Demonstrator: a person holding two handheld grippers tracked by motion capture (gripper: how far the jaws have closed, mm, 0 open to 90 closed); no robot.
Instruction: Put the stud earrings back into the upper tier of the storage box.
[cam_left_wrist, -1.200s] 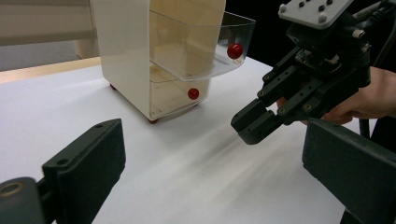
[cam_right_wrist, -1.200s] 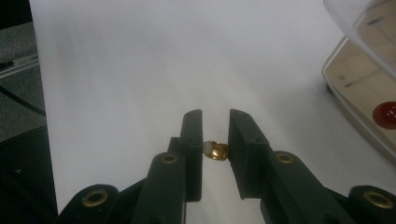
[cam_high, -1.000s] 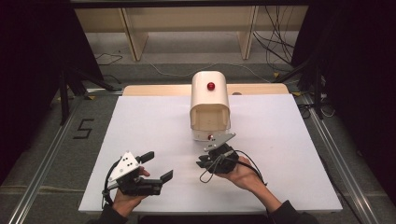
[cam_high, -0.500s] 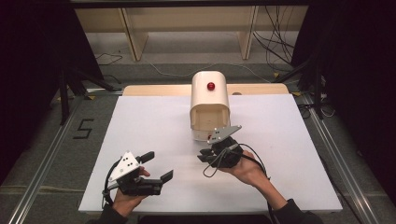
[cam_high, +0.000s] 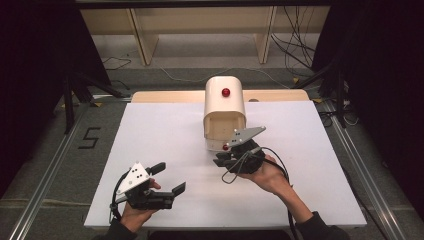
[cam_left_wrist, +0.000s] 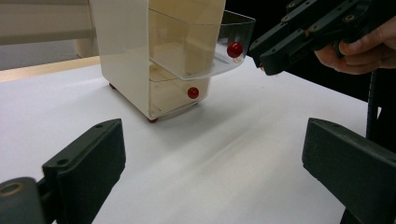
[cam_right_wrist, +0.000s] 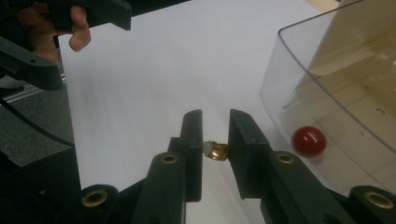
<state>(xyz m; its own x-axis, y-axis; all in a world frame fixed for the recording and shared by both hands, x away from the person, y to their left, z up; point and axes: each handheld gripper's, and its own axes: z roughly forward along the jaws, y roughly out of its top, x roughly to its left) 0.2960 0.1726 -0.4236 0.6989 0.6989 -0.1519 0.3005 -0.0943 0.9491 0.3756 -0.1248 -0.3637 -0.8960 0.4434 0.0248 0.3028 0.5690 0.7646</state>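
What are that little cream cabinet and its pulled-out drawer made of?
The cabinet looks like smooth, glossy cream plastic: it has even colour and soft reflections. The drawer seems to be clear plastic: you see the inside through its curved wall. Its knob is shiny red, perhaps plastic.

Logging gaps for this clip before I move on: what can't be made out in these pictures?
- High view: what the right tongs hold, hidden by the hand and the grey plate.
- Right gripper view: the small gold piece is too small to identify.
- Left gripper view: the cabinet top is cut off by the edge.
- Right gripper view: the clear drawer contents are blurred beyond its red knob.
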